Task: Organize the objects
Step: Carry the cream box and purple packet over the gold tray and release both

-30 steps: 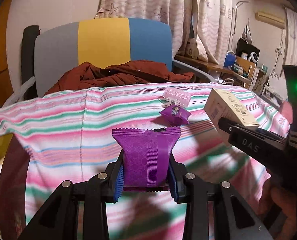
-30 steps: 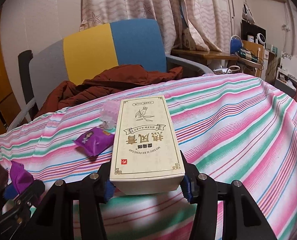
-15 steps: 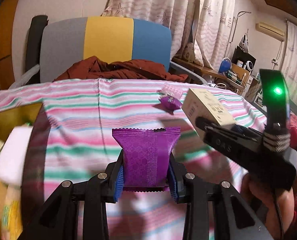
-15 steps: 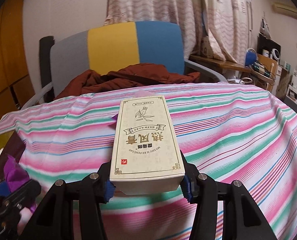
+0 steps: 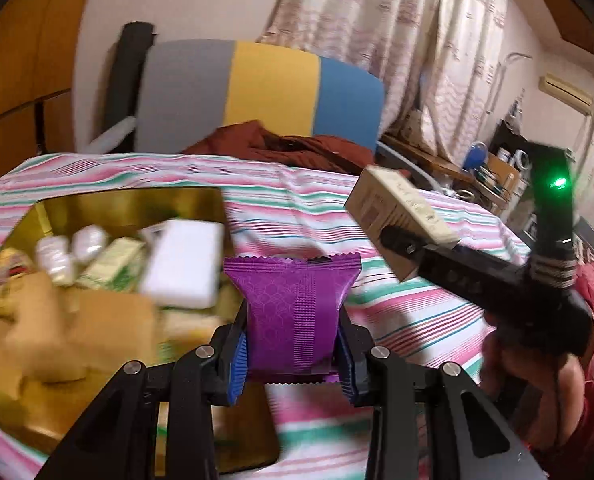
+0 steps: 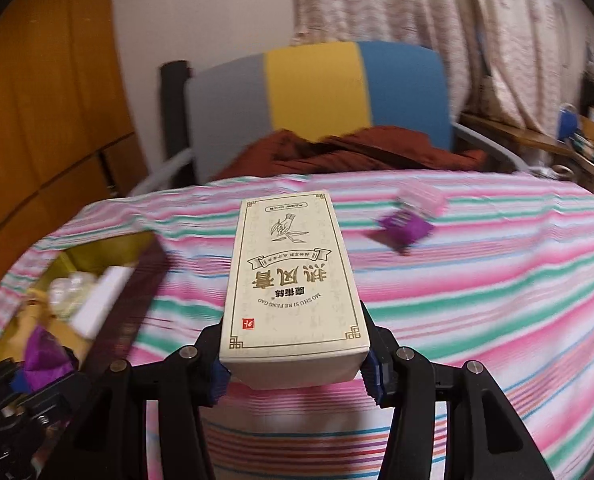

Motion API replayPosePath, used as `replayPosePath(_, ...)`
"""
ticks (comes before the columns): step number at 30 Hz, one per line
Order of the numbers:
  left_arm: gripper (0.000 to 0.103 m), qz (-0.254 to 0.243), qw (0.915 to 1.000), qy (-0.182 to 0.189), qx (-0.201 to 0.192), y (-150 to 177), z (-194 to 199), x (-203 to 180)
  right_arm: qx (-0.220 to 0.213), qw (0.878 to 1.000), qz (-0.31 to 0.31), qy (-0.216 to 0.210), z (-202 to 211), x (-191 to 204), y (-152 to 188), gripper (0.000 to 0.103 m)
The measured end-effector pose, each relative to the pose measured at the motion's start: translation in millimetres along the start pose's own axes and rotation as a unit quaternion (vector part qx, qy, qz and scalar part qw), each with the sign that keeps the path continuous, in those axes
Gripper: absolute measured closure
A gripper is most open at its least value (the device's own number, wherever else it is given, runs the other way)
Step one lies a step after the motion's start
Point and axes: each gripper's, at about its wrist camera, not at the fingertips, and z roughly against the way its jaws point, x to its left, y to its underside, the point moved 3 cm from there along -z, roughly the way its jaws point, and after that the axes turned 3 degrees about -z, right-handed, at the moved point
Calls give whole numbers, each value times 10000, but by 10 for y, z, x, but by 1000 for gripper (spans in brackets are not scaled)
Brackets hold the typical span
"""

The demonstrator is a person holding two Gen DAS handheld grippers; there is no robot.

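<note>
2 grippers are carrying loads: left gripper (image 5: 293, 354) pinching purple snack packet (image 5: 295, 312), right gripper (image 6: 295, 368) clamping cream carton (image 6: 293, 280). Risk: both are nearing gold tray (image 5: 137, 200); crowding could cause collision.

A box (image 5: 129, 204) full of packets sits at the left of the frame on the striped cloth (image 5: 377, 308). A small packet (image 6: 405, 229) and a little case (image 6: 421, 198) lie together at the cloth's upper right. Behind the cloth stands a chair (image 6: 317, 92) with a garment (image 6: 357, 152) on it.

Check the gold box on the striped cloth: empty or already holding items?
Already holding items. The gold box shows a white packet, a green-white carton and small white pieces inside.
</note>
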Motion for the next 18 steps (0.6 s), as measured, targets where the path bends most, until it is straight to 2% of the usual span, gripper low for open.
replayPosePath(5, 67, 333, 9991, -216, 137, 62, 155, 449, -41, 9977, 356, -567, 85, 555, -36, 50)
replayPosePath(9, 67, 353, 9980, -317, 407, 125, 196, 681, 189, 9928, 578, -1029, -13, 1023, -76, 50)
replayPosePath(18, 66, -246, 9932, -622, 953, 216, 190, 874, 738, 9731, 1750, -1301, -584, 1923, -243, 50)
